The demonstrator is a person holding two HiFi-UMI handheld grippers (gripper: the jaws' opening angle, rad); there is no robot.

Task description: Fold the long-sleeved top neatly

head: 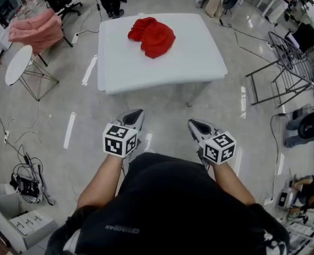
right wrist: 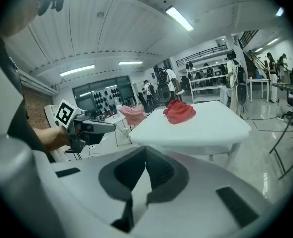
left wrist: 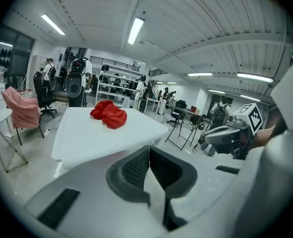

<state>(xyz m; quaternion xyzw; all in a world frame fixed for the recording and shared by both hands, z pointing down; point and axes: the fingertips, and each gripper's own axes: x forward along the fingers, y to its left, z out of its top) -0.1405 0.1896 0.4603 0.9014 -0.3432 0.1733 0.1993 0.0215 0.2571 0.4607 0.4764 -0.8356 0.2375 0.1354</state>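
Nearest, the person holds the left tool (head: 136,113) and the right tool (head: 195,124) side by side above the floor (head: 82,116), each with its jaws pressed together on nothing. At 12 o'clock, well apart from both, stands the white table (head: 199,62). The red top (head: 152,36) lies crumpled on its far half. A pink cloth (head: 37,28) sits at 10 o'clock.

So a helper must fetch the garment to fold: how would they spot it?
Find the big white table in the middle of the room. The long-sleeved top lies crumpled near its far edge, the only thing on it. It is bright red, unlike the pale pink cloth draped off to the table's left.
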